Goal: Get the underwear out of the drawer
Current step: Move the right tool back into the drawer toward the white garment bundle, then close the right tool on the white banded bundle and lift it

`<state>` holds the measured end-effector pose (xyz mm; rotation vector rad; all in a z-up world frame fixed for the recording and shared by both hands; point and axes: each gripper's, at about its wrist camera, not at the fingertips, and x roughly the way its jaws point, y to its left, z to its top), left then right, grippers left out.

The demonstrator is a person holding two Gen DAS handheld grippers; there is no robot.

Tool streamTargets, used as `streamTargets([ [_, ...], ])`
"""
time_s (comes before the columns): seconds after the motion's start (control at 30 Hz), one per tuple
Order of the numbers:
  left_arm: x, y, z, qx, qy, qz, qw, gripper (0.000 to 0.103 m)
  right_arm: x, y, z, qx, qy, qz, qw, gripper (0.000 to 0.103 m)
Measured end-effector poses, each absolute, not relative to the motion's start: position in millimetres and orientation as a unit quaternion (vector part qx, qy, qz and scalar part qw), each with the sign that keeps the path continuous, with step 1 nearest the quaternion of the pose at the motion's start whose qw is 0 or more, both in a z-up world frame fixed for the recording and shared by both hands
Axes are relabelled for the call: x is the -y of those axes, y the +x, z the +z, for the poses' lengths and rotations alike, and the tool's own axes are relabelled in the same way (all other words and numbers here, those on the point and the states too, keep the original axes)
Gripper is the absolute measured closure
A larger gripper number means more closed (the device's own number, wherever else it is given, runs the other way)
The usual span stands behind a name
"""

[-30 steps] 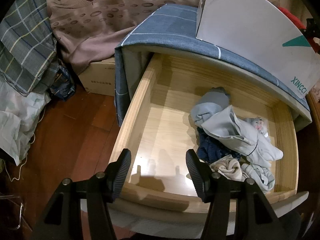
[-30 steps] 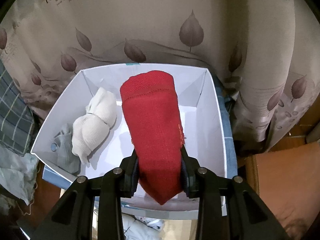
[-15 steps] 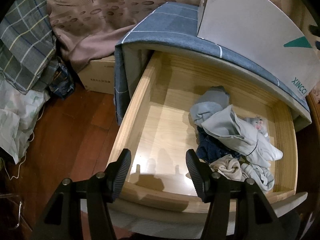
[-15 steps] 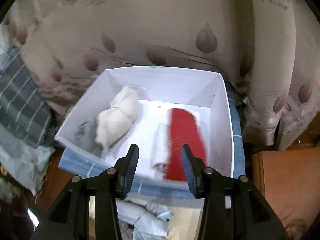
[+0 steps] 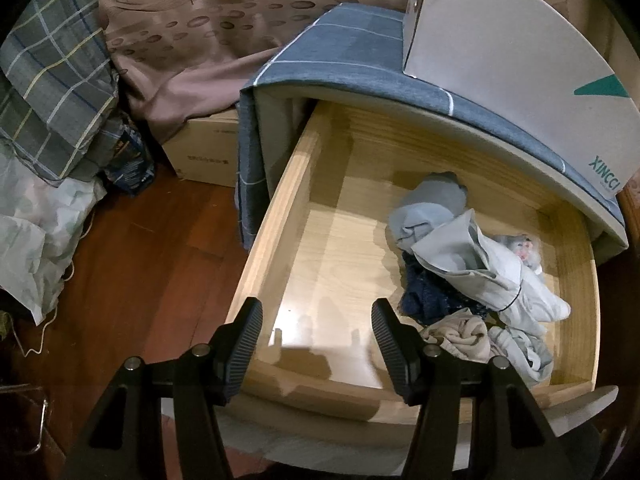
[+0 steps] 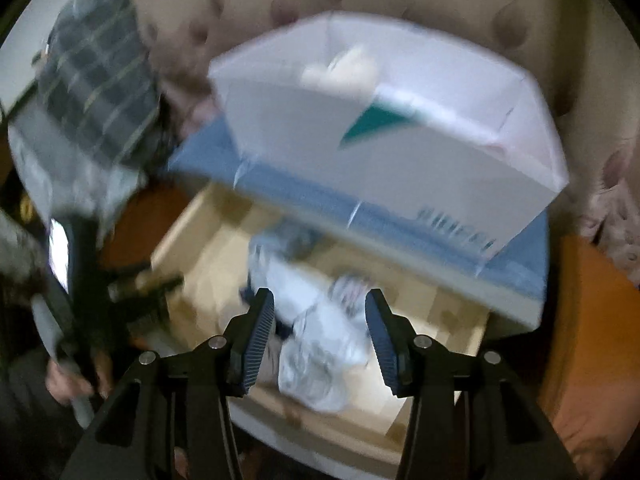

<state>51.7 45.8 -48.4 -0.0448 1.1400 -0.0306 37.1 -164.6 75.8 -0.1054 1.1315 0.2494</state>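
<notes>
right gripper (image 6: 319, 334): wide open, empty, aimed at the pile for your next grab
left gripper (image 5: 317, 344): open, empty, parked near the front
underwear (image 5: 472, 276): bunched at the right of the drawer (image 5: 280, 216)

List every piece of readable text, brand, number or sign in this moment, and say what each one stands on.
"XINCCI": teal letters on the side of the white cardboard box, above the open wooden drawer.
Teal triangle mark, no letters: same white box side.
Dark printed line on the brown cardboard carton on the floor: too small to read.
Lettering on the white box in the right wrist view: motion-blurred, unreadable.
No numbers are readable.
</notes>
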Motion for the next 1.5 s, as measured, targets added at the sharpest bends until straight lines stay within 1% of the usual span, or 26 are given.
streamTargets([
  [0.13,-48,52,-49,-0.541,-0.023,-0.013,0.840,0.045,152,34,40,-0.565,-0.071,0.136,0.811,0.058],
  [0.33,-49,52,-49,-0.542,-0.023,-0.015,0.840,0.045,143,44,6,-0.589,-0.092,0.142,0.791,0.053],
  [0.37,-49,53,-50,-0.542,-0.023,-0.015,0.840,0.045,143,44,3,-0.591,-0.092,0.143,0.788,0.049],
  [0.4,-50,53,-50,-0.542,-0.023,-0.016,0.840,0.045,143,45,-1,-0.594,-0.093,0.143,0.786,0.041],
  [0.47,-50,54,-50,-0.543,-0.024,-0.015,0.839,0.045,142,51,-10,-0.600,-0.096,0.147,0.781,0.038],
  [0.83,-47,54,-52,-0.545,-0.025,-0.017,0.838,0.045,124,72,-50,-0.622,-0.137,0.145,0.757,0.038],
  [1.0,-45,55,-52,-0.546,-0.025,-0.019,0.837,0.045,116,80,-67,-0.623,-0.163,0.138,0.753,0.033],
  [1.17,-43,55,-52,-0.546,-0.023,-0.019,0.837,0.045,113,84,-79,-0.622,-0.173,0.124,0.754,0.035],
  [1.3,-43,54,-53,-0.547,-0.024,-0.020,0.836,0.045,115,84,-82,-0.619,-0.164,0.115,0.760,0.045],
  [1.5,-43,54,-53,-0.547,-0.022,-0.020,0.837,0.045,121,73,-73,-0.605,-0.144,0.109,0.776,0.055],
])
